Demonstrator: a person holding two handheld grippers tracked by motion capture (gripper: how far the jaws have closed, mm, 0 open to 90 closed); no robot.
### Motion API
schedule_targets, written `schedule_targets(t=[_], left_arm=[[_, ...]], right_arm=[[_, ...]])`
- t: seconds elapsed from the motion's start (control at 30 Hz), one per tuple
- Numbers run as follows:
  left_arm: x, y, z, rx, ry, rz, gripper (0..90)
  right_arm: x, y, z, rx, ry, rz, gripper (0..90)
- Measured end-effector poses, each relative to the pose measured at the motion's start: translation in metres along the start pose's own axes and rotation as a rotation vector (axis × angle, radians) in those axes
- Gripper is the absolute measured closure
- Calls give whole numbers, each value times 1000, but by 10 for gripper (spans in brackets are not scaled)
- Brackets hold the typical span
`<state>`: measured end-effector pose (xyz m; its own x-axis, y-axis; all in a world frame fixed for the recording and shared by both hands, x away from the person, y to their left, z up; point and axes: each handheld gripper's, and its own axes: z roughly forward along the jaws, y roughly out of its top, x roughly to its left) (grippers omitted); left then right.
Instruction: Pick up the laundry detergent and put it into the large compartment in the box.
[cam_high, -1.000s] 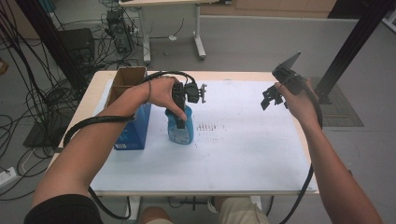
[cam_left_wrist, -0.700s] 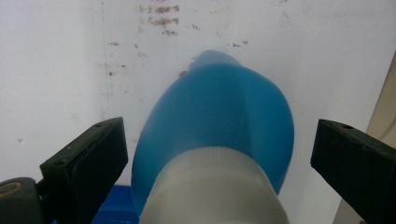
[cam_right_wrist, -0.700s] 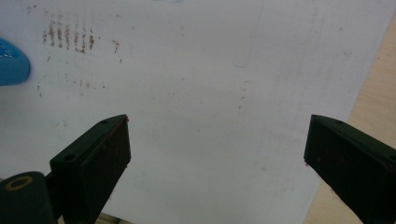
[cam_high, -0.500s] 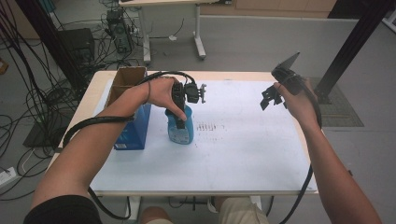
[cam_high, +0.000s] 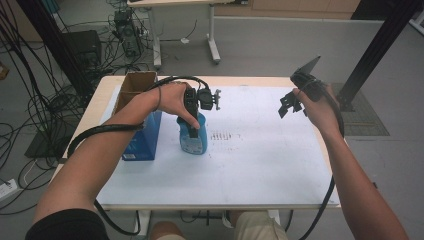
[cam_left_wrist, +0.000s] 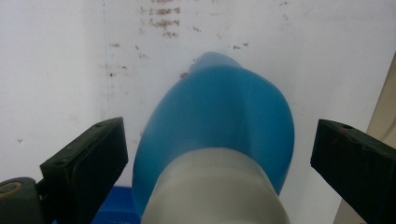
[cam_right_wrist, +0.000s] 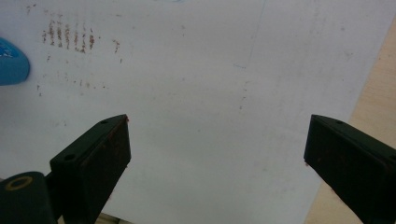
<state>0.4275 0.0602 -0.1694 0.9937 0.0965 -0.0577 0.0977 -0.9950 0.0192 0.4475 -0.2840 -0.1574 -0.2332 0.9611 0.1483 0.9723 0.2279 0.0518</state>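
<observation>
Your left gripper (cam_left_wrist: 215, 149) hangs directly over the blue bottle (cam_left_wrist: 219, 126), jaws spread wide on either side of its white cap (cam_left_wrist: 215, 191) without touching. The bottle stands on the white sheet (cam_high: 260, 155) just beside a blue box (cam_high: 142, 140). Your right gripper (cam_right_wrist: 217, 154) hovers well apart, jaws wide and empty.

A lab or workshop: a paper-covered worktable (cam_high: 260, 165) on a grey concrete floor (cam_high: 270, 45), cable bundles (cam_high: 30, 75) trailing at left, another bench's legs (cam_high: 212, 35) at far.
</observation>
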Motion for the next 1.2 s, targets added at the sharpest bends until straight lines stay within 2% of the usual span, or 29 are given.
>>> schedule_targets(t=[1.2], left_arm=[[-2,-1,-3,-5,8,2,44]], right_arm=[[3,1,2,2,-1,-4,75]])
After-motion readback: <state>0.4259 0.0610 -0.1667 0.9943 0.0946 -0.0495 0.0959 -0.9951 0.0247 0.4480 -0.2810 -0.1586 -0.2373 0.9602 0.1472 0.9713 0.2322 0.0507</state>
